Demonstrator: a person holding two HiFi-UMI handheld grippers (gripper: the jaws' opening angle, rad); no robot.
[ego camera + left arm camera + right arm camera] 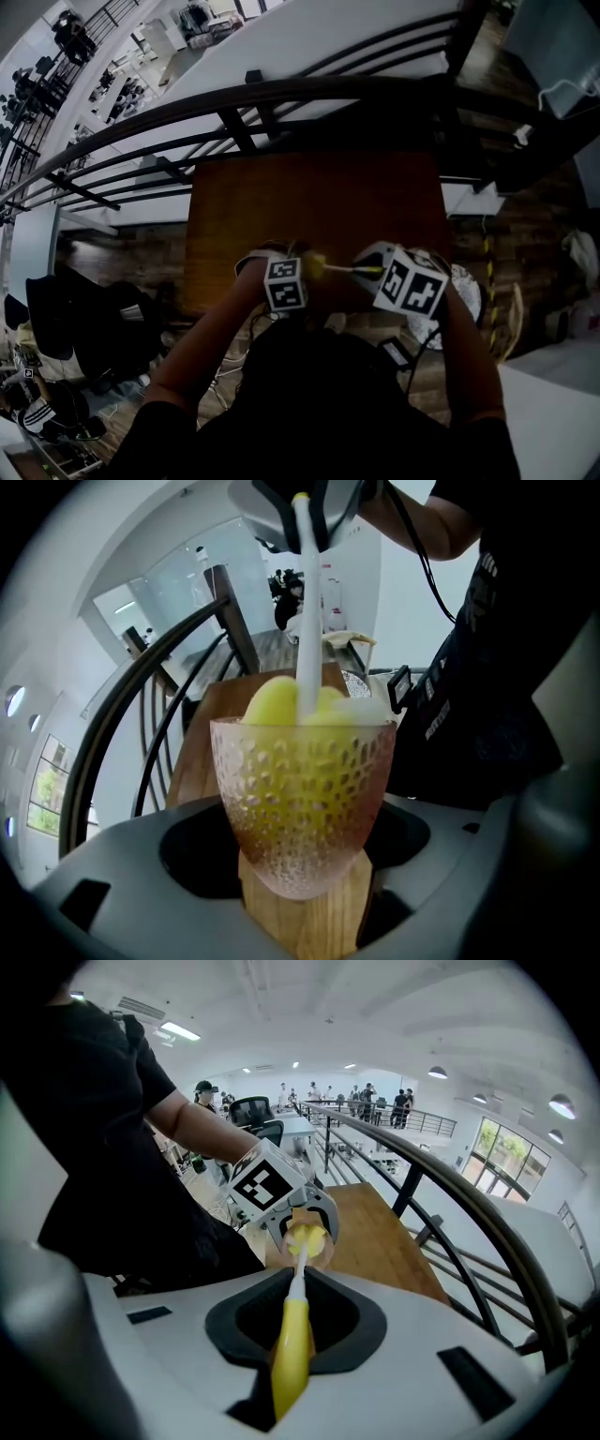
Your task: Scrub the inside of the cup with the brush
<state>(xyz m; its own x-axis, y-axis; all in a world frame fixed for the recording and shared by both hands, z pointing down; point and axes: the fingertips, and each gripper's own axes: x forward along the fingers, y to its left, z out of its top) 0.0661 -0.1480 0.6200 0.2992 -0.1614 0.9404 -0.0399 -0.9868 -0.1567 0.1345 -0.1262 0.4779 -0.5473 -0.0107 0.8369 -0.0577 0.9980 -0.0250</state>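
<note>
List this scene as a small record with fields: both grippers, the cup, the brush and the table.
left gripper: shut on the cup
right gripper: shut on the brush's yellow handle
cup: clear, dimpled, pinkish; mouth turned toward the right gripper
brush: yellow head inside the cup, white shaft sticking out
table: brown wood, ahead of both grippers
railing: dark, curved, beyond the table

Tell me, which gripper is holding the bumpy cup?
The left gripper, shut on the bumpy see-through cup; the right gripper holds the yellow sponge brush instead.
</note>
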